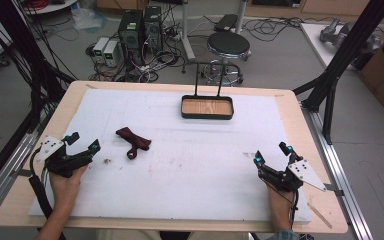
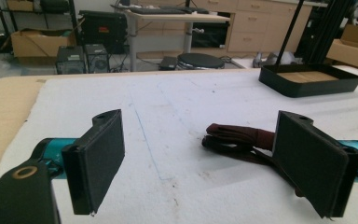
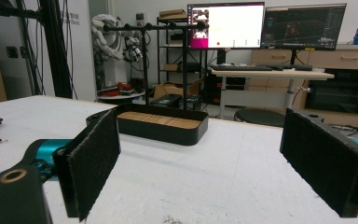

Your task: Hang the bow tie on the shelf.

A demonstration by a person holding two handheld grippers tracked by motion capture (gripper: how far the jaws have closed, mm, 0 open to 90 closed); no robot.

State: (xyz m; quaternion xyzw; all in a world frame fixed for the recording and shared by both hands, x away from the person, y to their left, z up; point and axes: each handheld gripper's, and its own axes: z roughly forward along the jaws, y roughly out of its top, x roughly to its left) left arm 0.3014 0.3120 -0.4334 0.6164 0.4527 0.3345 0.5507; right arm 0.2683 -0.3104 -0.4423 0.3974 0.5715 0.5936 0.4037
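Since the left tool (image 1: 83, 143) gapes wide and empty, with the strap (image 1: 133, 140) lying on the bench (image 1: 190, 165) at its 2 o'clock, I'd straddle its folded middle before closing.

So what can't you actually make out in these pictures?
- Dark red strap: in the left gripper view its right end is hidden behind the left hand-held gripper's right pad.
- Strap, right gripper view: cut off by the left edge.
- Small specks on the white mat, high view: too small to identify.
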